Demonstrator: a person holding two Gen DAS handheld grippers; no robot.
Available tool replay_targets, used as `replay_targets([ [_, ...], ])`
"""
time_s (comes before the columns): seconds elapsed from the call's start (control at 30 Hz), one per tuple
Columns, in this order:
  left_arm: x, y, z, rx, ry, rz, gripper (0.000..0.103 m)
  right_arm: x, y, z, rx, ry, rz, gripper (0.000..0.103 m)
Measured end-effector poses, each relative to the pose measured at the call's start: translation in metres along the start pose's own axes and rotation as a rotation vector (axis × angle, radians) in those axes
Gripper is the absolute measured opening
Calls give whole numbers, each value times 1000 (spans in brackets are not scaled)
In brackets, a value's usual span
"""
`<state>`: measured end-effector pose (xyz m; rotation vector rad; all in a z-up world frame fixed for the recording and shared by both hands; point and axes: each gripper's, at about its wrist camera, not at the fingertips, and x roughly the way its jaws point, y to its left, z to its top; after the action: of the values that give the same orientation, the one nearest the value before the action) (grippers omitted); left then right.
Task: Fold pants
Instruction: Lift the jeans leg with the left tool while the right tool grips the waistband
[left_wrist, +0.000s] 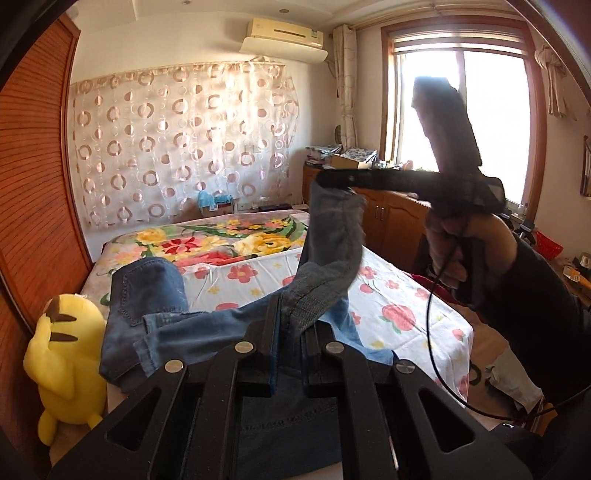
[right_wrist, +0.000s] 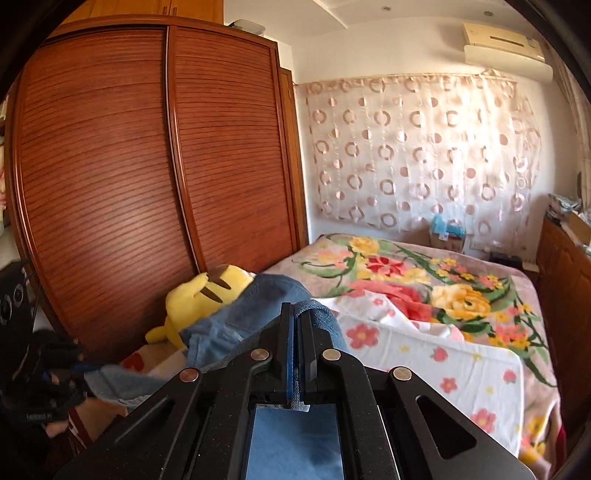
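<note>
Over the flower-printed bed (left_wrist: 406, 295) we see the faded blue denim pants (left_wrist: 155, 314) lifted and rumpled, their thick seamed hem stretched between our left gripper (left_wrist: 293, 325) and right gripper (right_wrist: 296, 332), each pinching the cloth.

Sunlit window (left_wrist: 461, 110), louvered wooden wardrobe (right_wrist: 147, 166), floral bed (right_wrist: 424, 295), circle-patterned curtain (left_wrist: 177, 140).
</note>
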<state>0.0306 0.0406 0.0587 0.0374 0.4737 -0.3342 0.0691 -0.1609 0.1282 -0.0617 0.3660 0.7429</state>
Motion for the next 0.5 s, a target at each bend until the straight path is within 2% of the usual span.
replay_targets([
  [0.2, -9, 16, -23, -42, 38, 9, 9, 47, 3, -1, -31, 33, 41, 1],
  [0.4, 7, 42, -62, -116, 132, 44, 9, 99, 18, -7, -84, 126, 79, 1],
  [0.5, 15, 52, -70, -134, 161, 50, 9, 123, 24, -13, -98, 170, 82, 1],
])
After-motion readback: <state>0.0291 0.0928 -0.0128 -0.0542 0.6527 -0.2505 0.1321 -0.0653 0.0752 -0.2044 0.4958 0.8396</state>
